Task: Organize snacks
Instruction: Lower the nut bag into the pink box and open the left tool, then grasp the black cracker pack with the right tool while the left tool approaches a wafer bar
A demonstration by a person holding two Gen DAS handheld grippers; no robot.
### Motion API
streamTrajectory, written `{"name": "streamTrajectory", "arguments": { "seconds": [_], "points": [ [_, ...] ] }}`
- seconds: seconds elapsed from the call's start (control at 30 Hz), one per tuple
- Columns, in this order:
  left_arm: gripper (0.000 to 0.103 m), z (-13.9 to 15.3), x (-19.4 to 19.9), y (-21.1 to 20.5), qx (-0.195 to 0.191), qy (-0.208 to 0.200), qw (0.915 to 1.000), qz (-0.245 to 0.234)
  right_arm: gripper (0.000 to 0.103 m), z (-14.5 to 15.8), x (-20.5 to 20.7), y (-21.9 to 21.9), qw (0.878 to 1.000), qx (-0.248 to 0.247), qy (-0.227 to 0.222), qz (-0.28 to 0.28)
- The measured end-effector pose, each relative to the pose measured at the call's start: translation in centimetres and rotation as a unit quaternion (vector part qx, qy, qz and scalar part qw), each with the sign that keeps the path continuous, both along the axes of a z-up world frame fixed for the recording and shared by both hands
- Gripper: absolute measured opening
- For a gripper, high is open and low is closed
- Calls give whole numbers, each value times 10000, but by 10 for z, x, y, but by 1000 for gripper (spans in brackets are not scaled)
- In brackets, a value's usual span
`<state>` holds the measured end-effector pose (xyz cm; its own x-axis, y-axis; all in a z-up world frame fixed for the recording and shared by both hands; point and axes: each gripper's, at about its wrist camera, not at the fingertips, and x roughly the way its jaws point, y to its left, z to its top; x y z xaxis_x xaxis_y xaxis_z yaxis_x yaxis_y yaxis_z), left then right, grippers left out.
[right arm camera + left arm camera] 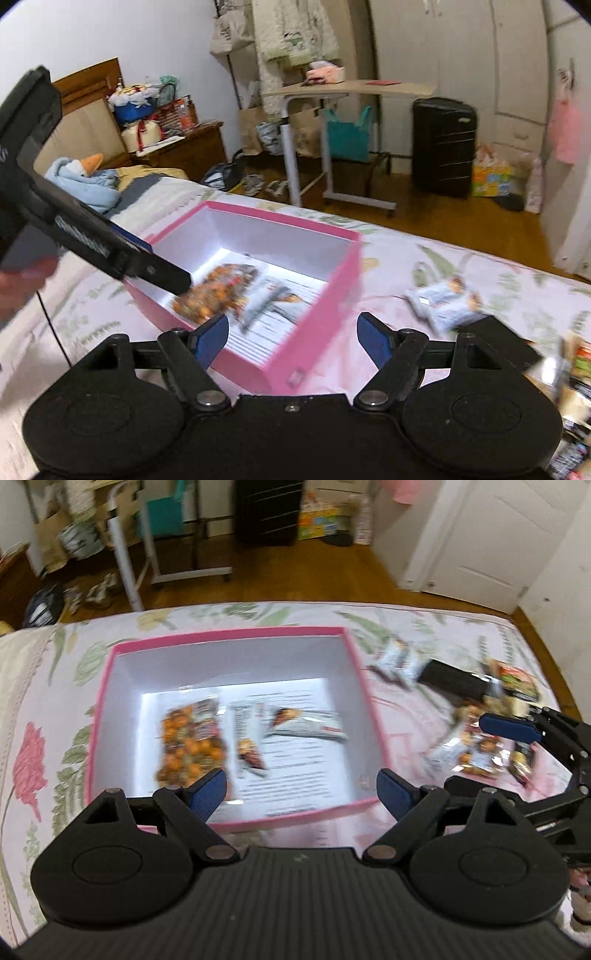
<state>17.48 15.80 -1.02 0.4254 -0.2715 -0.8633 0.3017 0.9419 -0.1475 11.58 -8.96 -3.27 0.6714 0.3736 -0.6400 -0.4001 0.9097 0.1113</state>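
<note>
From the left wrist view, your left gripper [300, 792] hangs released over the near wall of the pink box [364, 686], jaws wide with nothing between them. Inside the box lie a bag of orange nut mix [190, 744], one snack bar [247, 747] beside it and another bar [308, 726] to the right, all on a printed sheet [295, 771]. The loose pile of snack packets [476, 749] sits right of the box on the floral bedspread [40, 709], with a white packet [397, 659] farther back. Your right gripper [511, 728] reaches in over that pile, and only one blue pad is clear here. The risk, as I judge it: if you drop your left gripper straight down, a finger can catch the box's near rim and tip or shove the light box across the soft bedding.

From the right wrist view, your right gripper [291, 332] is also released and empty, jaws spread, hovering near the box's [332, 291] right corner. The white packet [439, 299] lies just right of it and more packets [576, 365] crowd the right edge. Your left gripper [162, 275] crosses above the box's far-left side, so both tools converge there and could knock together. The view is blurred; packets are slick, and a grab at speed may pinch two or miss.
</note>
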Motion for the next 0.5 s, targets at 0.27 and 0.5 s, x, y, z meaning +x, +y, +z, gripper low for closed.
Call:
{"name": "streamTrajectory", "arguments": {
  "seconds": [0.27, 0.5],
  "points": [
    [89, -11, -15, -49, 2, -164, 9979, -622, 81, -13, -42, -62, 9971, -374, -208, -635],
    [89, -26, -25, -102, -202, -366, 9923, -1166, 81, -52, -60, -114, 9876, -546, -234, -1453]
  ]
}}
